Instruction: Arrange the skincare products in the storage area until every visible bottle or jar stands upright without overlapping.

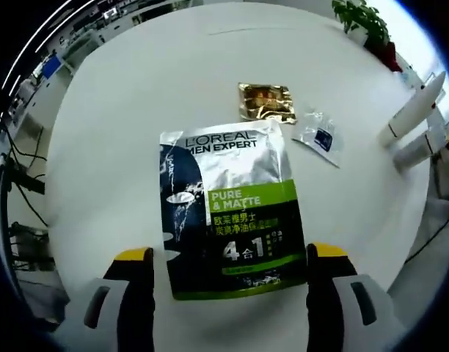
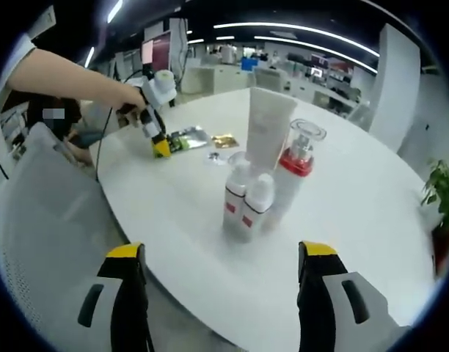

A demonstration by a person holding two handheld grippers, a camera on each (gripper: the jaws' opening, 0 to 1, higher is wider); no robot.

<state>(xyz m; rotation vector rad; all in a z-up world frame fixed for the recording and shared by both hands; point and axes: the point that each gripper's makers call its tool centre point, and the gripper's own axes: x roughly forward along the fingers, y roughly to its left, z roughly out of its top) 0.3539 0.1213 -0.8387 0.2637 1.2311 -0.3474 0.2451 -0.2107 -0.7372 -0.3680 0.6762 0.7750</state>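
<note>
Between my left gripper's parted, empty jaws lies a flat green-black foil sachet mid-table; my right gripper gapes before clustered white bottles.

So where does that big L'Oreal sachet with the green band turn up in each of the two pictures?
Left gripper view: the sachet lies flat at centre, just ahead of the open jaws.
Right gripper view: it lies far off, upper left, beside the left hand-held gripper.
Shared landmark: the small gold packet next to it on the white table.
</note>
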